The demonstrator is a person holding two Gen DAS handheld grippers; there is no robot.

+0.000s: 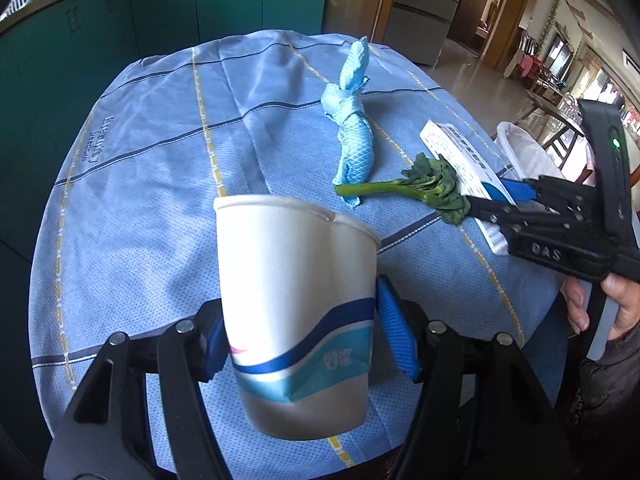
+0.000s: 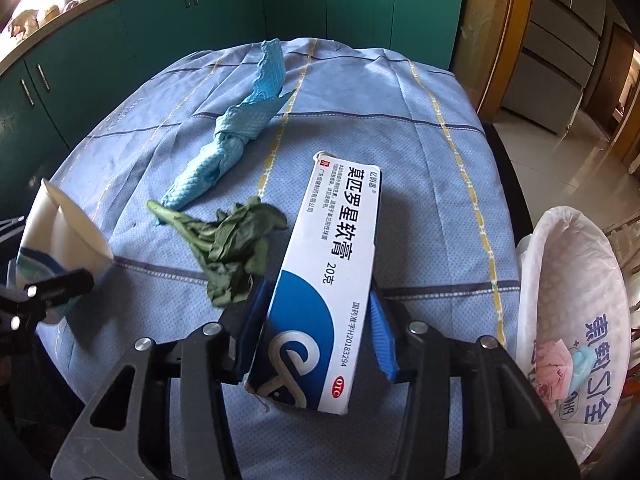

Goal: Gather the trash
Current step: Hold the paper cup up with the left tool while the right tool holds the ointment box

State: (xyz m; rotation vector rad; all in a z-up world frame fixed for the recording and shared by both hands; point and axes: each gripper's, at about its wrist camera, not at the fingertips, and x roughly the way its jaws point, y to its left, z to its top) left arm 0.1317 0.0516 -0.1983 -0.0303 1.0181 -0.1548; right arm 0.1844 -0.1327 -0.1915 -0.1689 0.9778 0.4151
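Left gripper [image 1: 298, 340] clamps a dented paper cup [image 1: 298, 308] between its blue pads [image 1: 396, 336], squeezing low on the cup's body so that the rim buckles inward, while the right gripper [image 2: 316, 332] straddles the near end of a white-and-blue ointment carton [image 2: 328, 280] lying lengthwise on the table. Its blue fingers [image 2: 382, 336] sit close on either side of the box; the left one looks pressed against the card, the right one appears to leave a sliver of gap, so whether the hold is firm cannot be told from these views. The cup tilts slightly and seems raised off the blue checked tablecloth [image 1: 140, 184], a grip suited to carrying it away rather than steadying it. Still on the cloth are a wilted leafy green stalk [image 2: 228, 248], just beside the carton, and a twisted, knotted blue rag [image 2: 224, 152] further back, its tip touching the stalk's stem end. A bin lined with a white plastic bag [image 2: 572, 320] stands off the table's right edge, already holding a pink scrap and a pale blue piece, which likely explains why both hands work the side of the table nearest it. With two items gripped or nearly so and two untouched, the clearing looks roughly midway.
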